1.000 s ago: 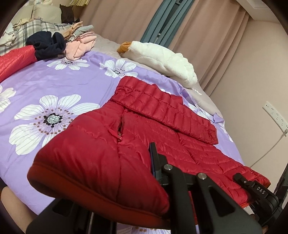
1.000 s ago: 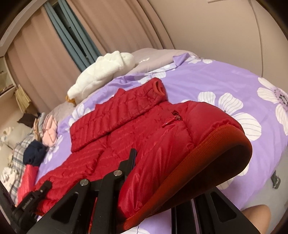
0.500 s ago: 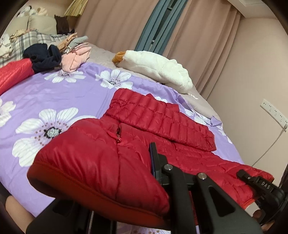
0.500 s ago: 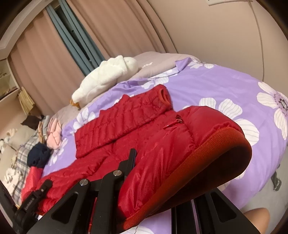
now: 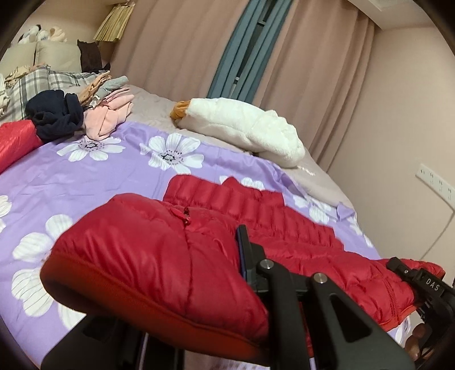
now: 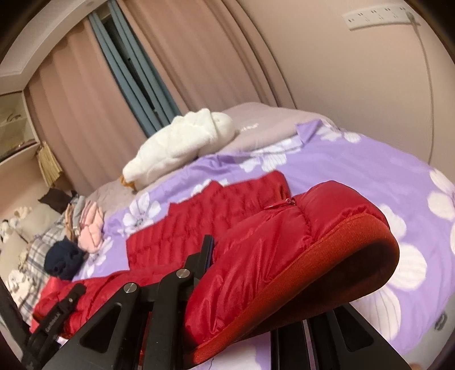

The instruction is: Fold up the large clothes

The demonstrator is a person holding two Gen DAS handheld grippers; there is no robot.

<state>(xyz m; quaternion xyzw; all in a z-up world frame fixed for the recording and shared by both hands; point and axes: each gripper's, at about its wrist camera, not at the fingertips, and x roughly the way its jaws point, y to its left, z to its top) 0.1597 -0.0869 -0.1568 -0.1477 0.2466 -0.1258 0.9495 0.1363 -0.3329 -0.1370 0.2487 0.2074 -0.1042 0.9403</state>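
A red quilted puffer jacket (image 5: 256, 216) lies on the purple flowered bedspread (image 5: 85, 176), one sleeve folded across its body. My left gripper (image 5: 182, 287) is shut on one corner of the jacket's ribbed hem and holds it lifted above the bed. My right gripper (image 6: 273, 284) is shut on the other hem corner of the jacket (image 6: 221, 216), also lifted. Each gripper shows at the edge of the other's view. The lower fingers are hidden under the fabric.
A white fleece garment (image 5: 244, 128) lies at the far side of the bed. A pile of navy, pink and grey clothes (image 5: 82, 113) sits by plaid pillows. Another red garment (image 5: 14, 142) lies at the left. Curtains and a wall with a socket strip (image 6: 375, 17) stand beyond.
Both grippers have carried the lifted hem forward over the jacket, toward the collar. The view has tilted up, showing more curtain and wall.
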